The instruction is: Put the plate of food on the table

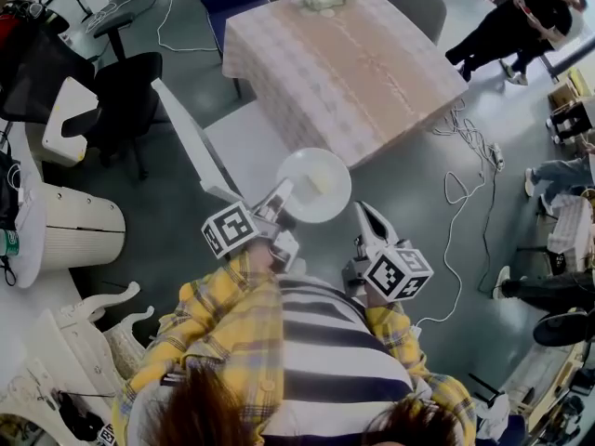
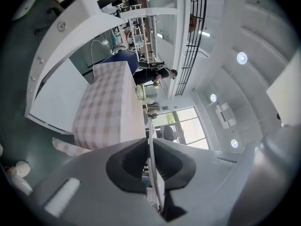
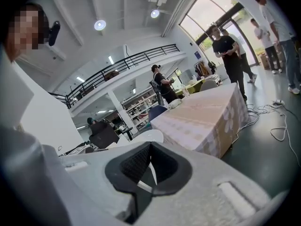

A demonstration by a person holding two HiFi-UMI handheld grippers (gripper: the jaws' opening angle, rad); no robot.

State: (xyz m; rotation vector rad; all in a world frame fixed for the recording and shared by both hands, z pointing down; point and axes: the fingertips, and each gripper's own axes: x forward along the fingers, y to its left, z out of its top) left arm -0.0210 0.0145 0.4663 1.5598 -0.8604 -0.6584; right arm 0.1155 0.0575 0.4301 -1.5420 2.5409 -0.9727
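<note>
Grey floor (image 1: 177, 221) stretches beneath the round white plate of pale food (image 1: 311, 191), held in the air near the corner of the table with a pink checked cloth (image 1: 344, 63) (not yet on it). The left gripper (image 1: 282, 195) and right gripper (image 1: 361, 214) pinch opposite rims, jaws almost together.
</note>
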